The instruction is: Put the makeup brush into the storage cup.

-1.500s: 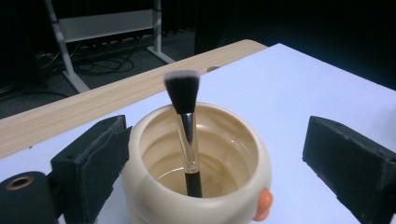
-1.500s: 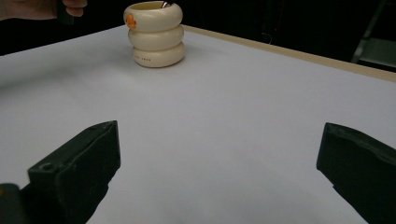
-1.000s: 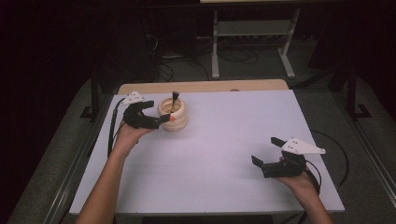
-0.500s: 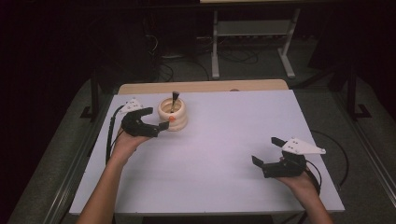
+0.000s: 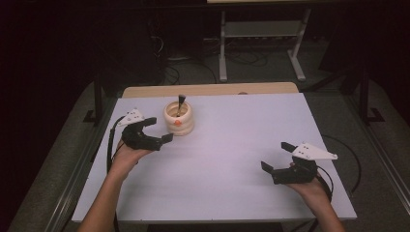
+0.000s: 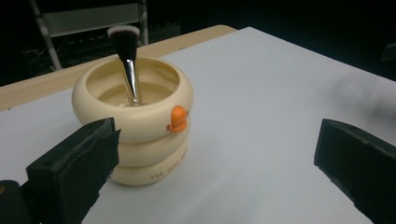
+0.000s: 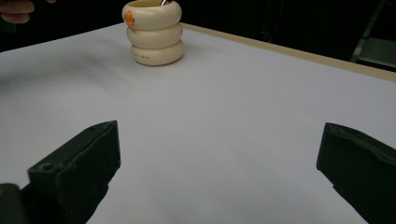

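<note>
From the high view, the cream ringed cup [image 5: 179,118] stands near the far left of the white desk [image 5: 232,159], the left tongs [image 5: 155,131] just beside it and spread wide, the right tongs [image 5: 276,157] well apart near the front right edge, also wide. The left gripper view shows the makeup brush [image 6: 127,56] standing bristles-up inside, an orange beak [image 6: 177,118] and small lettering. The right gripper view shows bare desk stretching to the cup [image 7: 152,31]

A cream holder [image 6: 140,126] shaped like three stacked rings, with a small orange beak on its top ring, stood upright near the table's far left. Inside it, a makeup brush [image 6: 127,56] leaned, dark bristles up, metal ferrule catching light.
</note>
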`<state>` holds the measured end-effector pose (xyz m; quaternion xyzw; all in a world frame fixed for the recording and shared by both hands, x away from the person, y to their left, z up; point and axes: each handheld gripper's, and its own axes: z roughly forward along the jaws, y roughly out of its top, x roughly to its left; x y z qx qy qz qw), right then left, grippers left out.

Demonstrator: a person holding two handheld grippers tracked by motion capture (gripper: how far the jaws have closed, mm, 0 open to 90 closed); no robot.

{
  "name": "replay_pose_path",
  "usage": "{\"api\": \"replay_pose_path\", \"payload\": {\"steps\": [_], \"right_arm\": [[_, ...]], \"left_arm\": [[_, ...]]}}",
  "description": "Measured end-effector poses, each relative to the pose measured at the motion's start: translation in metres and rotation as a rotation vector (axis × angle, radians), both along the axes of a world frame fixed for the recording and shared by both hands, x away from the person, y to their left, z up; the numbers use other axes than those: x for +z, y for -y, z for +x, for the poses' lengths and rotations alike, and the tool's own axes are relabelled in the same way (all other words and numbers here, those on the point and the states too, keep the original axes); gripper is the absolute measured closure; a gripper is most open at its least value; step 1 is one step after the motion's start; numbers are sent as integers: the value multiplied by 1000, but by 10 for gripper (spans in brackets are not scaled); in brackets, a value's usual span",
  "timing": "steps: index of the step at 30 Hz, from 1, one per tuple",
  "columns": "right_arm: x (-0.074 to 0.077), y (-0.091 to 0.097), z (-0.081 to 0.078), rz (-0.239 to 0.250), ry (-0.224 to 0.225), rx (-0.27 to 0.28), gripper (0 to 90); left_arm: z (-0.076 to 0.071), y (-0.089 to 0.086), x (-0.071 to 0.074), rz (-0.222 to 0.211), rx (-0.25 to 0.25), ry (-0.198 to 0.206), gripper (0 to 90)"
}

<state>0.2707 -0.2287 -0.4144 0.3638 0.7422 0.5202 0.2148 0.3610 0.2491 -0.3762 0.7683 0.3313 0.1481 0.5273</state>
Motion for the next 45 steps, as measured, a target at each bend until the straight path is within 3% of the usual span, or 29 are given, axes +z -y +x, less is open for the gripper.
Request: {"api": "replay_pose_path", "payload": {"steps": [18,29,45], "right_arm": [[0,0,1,2,6,3,0],[0,3,0,16,1,-7,0],[-1,2,-1,13,-5,-6,0]], "left_arm": [[-33,3,-9,6,-28,7,0],[-52,1,-15,11,-22,30,0],[-76,-10,-26,9,-12,19,0]]}}
